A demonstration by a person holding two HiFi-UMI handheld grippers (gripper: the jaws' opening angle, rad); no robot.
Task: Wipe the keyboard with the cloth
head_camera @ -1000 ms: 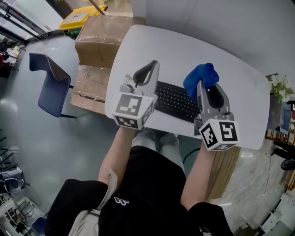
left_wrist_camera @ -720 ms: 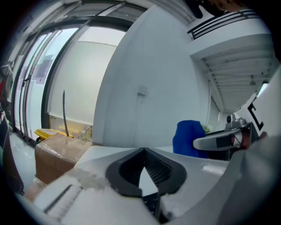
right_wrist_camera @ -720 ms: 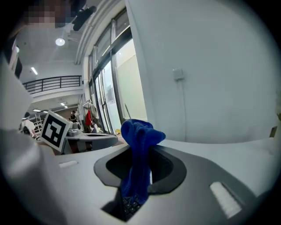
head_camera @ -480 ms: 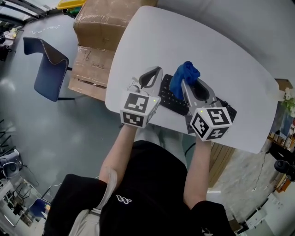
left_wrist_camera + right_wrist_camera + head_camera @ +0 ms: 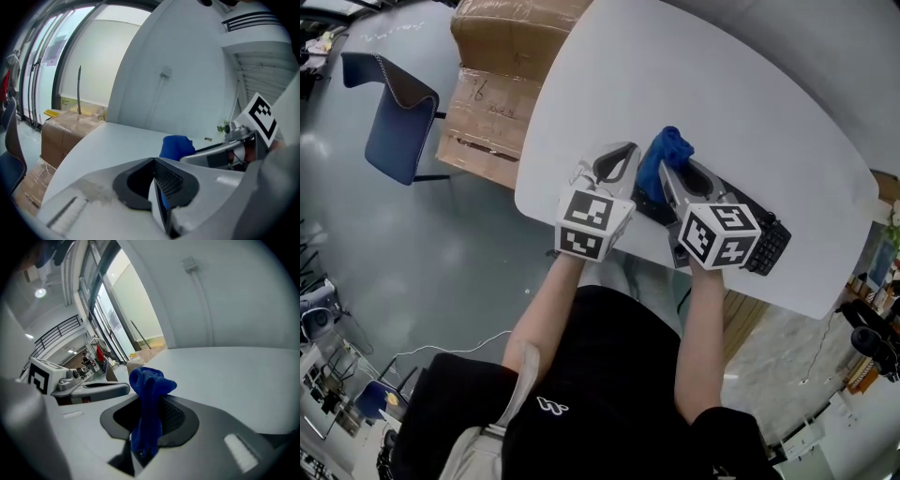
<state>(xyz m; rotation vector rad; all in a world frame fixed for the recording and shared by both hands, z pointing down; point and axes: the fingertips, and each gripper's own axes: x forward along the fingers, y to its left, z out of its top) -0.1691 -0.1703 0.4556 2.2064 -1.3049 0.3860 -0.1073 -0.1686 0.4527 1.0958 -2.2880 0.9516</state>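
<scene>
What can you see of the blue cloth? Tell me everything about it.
The cloth is deep blue, soft and fuzzy-looking, like microfibre. It is bunched into a rumpled wad rather than spread flat. The right gripper is shut on its lower part, so the loose top bulges up and out past the jaws. In the head view it sits over the left end of the black keyboard on the white table; whether it presses on the keys cannot be told.
</scene>
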